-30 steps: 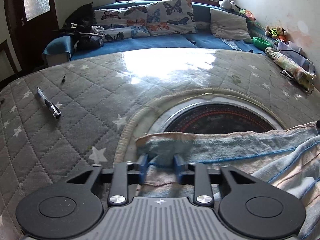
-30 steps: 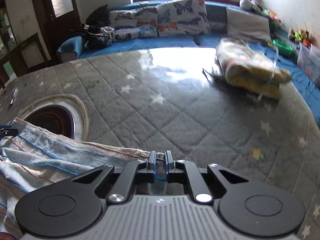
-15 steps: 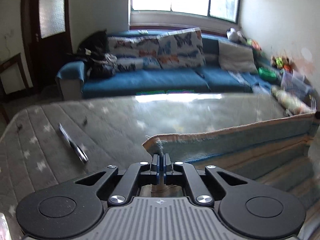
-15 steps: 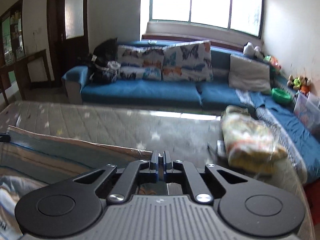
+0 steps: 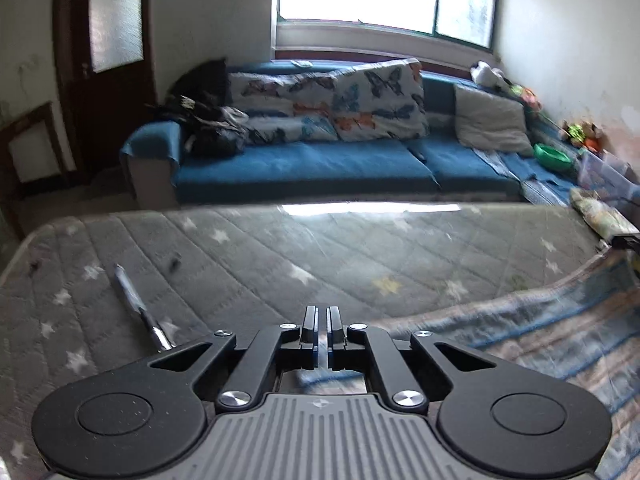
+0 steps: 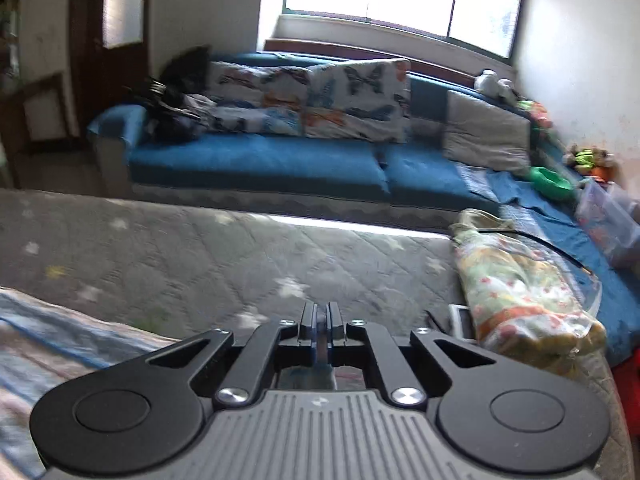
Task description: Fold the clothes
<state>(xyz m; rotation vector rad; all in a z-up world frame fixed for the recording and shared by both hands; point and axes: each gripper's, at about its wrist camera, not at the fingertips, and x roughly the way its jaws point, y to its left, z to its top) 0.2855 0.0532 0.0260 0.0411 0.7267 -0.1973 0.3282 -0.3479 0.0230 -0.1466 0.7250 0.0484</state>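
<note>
The left gripper (image 5: 321,328) had its jaws pressed together on an edge of the striped towel (image 5: 540,332), a strip of blue cloth showing just below the closed jaws. From there the towel ran rightward, raised above the grey star-quilted table (image 5: 280,256) and sagging across the lower right of the left wrist view. The right gripper (image 6: 321,326) likewise had its jaws pinched on the towel (image 6: 60,344), with a sliver of cloth visible in the narrow slot between them; the rest of the towel spread over the lower left of the right wrist view, blurred.

A pen (image 5: 138,308) lay on the table to the left of the left gripper, and a small dark speck (image 5: 174,264) sat beyond it. At the table's right end rested a clear plastic bag (image 6: 524,292) packed with floral-printed fabric, lying partly over a small grey object I could not identify.

Behind the table stood a blue sofa (image 6: 260,164) bearing butterfly-print pillows (image 6: 356,100), a grey cushion (image 6: 486,136) and a dark bag (image 6: 176,116). On its right arm sat a green bowl (image 6: 550,182), contents not visible, and a clear plastic box (image 6: 608,224) whose contents were too blurred to tell.
</note>
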